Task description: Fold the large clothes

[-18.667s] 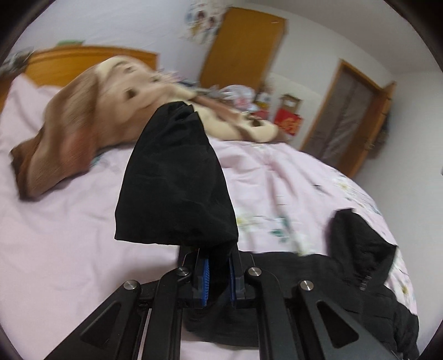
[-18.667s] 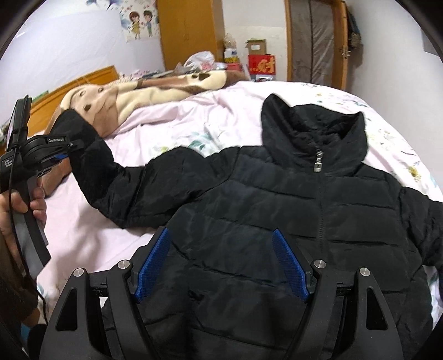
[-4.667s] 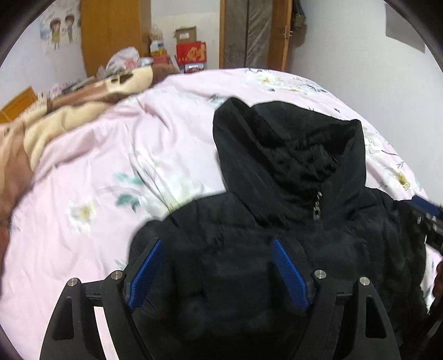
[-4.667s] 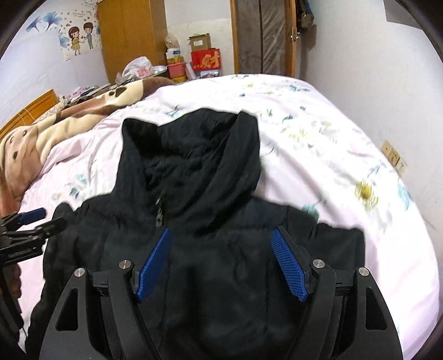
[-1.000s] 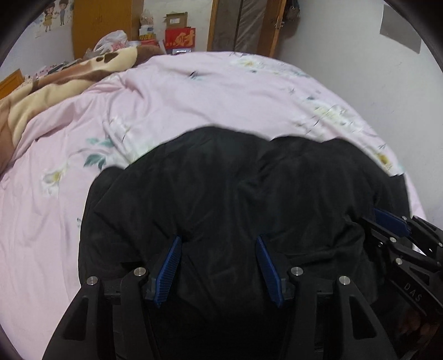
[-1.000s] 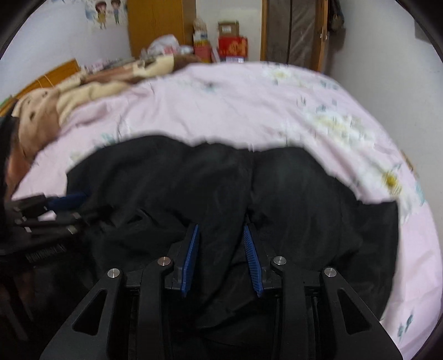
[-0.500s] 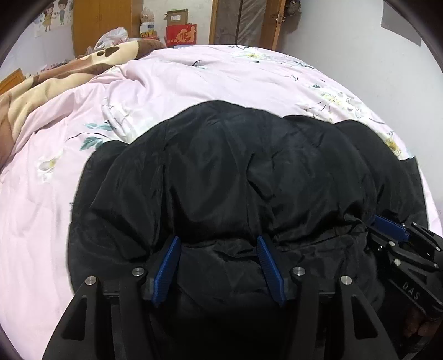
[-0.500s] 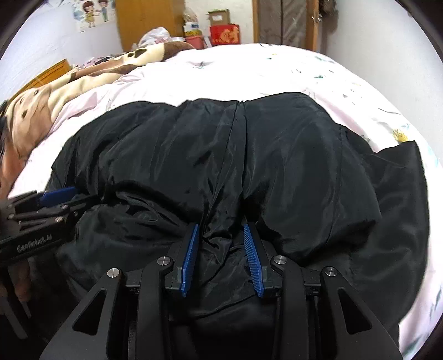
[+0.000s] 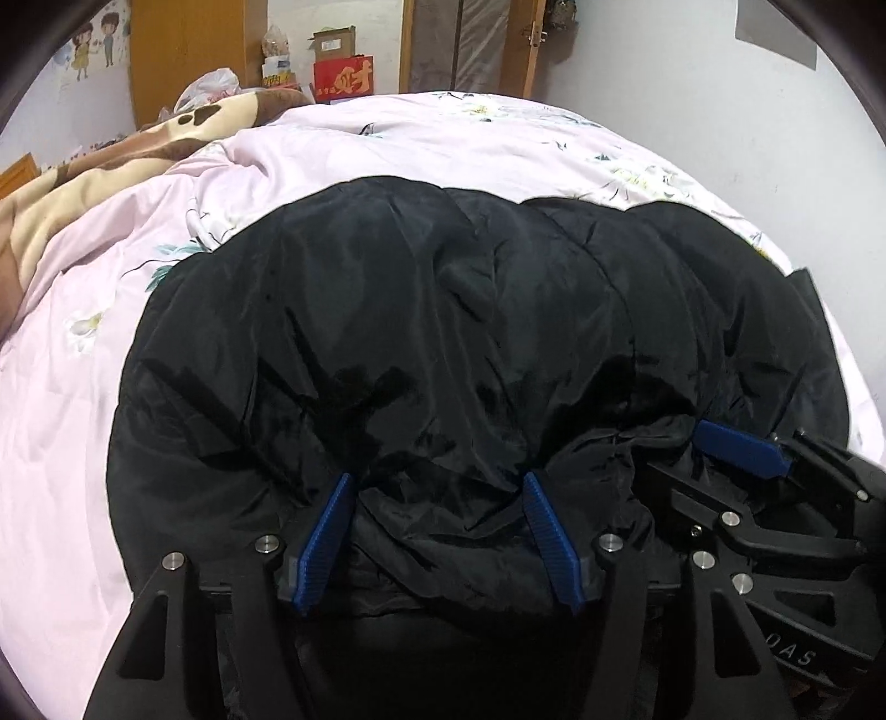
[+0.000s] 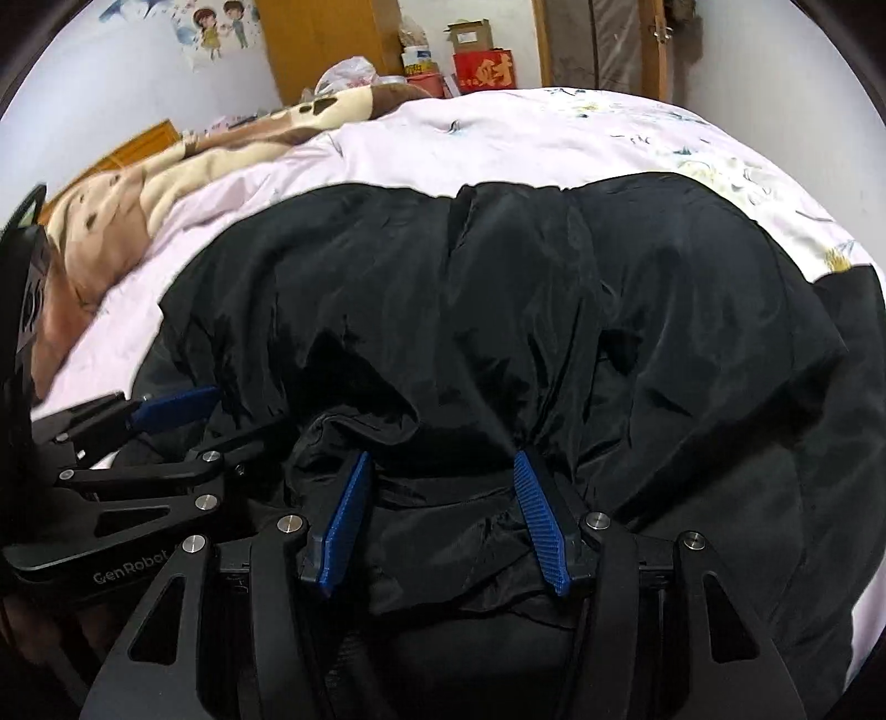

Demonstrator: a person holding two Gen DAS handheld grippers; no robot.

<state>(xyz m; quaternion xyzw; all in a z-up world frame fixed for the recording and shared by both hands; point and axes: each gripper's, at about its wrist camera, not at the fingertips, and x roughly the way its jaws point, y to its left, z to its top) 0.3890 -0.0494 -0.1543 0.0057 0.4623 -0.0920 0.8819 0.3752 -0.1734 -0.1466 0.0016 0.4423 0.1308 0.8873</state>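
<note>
Now the black puffer jacket (image 9: 470,343) lies folded over on itself near the close edge of the bed (image 9: 83,443), its shiny lining side up, a bulky rounded bundle with a puckered edge nearest the cameras. Both claws sit low at that near edge, side by side, which suits laying a doubled-over half down and letting it go rather than carrying it on. The left claw (image 9: 437,526) has just been opening; its blue pads (image 9: 326,531) stand spread, with a ridge of jacket fabric bunched between them but not visibly squeezed. The right claw (image 10: 443,520) has likewise just been opening, and wider fabric folds sit loosely between its parted pads (image 10: 534,515). In my judgement the fold is being released here, and the jacket's puffiness means it may spring up or slide open once the claws leave.

A pale pink floral duvet (image 10: 498,138) covers the bed, soft and rumpled, so the bundle sinks in a little. A brown and cream plush blanket (image 10: 166,183) is heaped along the far left. Beyond stand a wooden wardrobe (image 9: 188,50), a red box (image 10: 482,69) among clutter, a wood-framed door (image 9: 465,44), white walls and a cartoon sticker (image 10: 216,27).
</note>
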